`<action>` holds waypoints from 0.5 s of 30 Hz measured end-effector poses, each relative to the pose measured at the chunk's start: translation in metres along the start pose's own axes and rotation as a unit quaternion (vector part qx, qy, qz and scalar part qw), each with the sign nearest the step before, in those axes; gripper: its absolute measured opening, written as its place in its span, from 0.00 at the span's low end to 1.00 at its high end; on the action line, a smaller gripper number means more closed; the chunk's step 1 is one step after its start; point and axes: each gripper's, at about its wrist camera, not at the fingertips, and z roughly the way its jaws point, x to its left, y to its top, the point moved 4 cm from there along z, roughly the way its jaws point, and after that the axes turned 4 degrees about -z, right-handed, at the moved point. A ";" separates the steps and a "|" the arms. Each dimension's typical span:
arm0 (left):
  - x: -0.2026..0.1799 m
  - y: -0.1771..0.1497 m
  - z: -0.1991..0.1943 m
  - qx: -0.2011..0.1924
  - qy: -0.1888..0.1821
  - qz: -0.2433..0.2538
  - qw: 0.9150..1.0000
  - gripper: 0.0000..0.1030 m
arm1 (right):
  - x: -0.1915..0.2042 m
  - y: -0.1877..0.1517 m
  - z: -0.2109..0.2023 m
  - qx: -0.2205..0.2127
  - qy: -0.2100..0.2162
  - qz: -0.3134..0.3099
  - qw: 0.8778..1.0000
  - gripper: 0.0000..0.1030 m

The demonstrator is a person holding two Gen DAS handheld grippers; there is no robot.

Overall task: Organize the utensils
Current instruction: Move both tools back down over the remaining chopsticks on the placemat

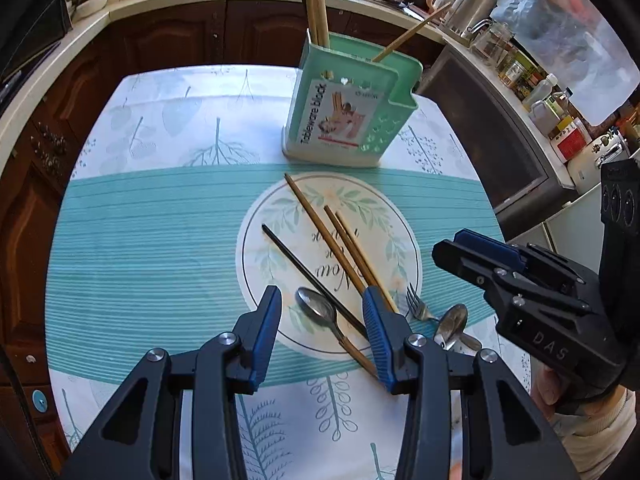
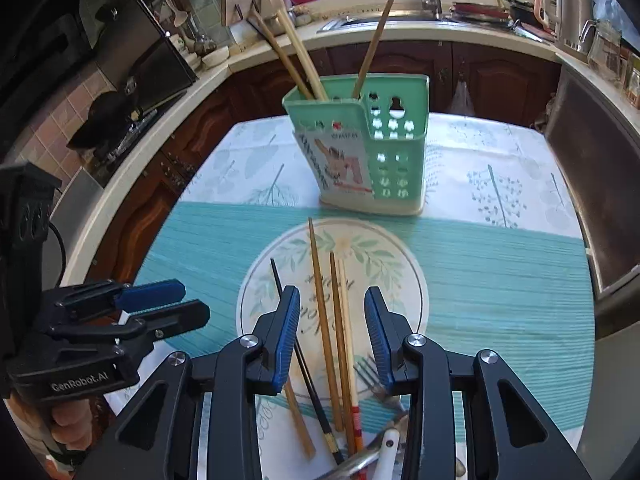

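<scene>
I hold a two-finger gripper in each hand above a table covered with a teal and white cloth [image 1: 160,220]. My left gripper [image 1: 322,304] is partly open and holds nothing; a metal spoon [image 1: 318,306] and a black chopstick [image 1: 312,276] lie on the cloth below its gap. My right gripper [image 2: 332,312] is also partly open and empty, with wooden chopsticks [image 2: 322,320] lying loose on the cloth beneath its fingers. A fork [image 2: 370,378] rests just right of them. Beyond the loose utensils, on the cloth, stands a green utensil holder [image 2: 360,152], upright, with several wooden chopsticks already standing in it.
</scene>
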 end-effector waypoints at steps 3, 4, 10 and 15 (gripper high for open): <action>0.006 -0.001 0.010 0.016 0.001 -0.010 1.000 0.34 | 0.002 -0.001 0.010 0.014 0.005 -0.002 1.000 0.32; 0.008 -0.001 0.013 0.021 0.006 -0.013 1.000 0.31 | 0.003 -0.002 0.014 0.019 0.003 -0.003 1.000 0.31; 0.019 -0.008 0.037 0.058 0.036 -0.032 0.997 0.29 | 0.001 -0.007 0.038 0.053 0.003 0.009 0.999 0.31; 0.026 0.000 0.059 0.075 0.037 -0.053 0.995 0.29 | -0.005 -0.005 0.059 0.085 0.007 0.019 0.996 0.22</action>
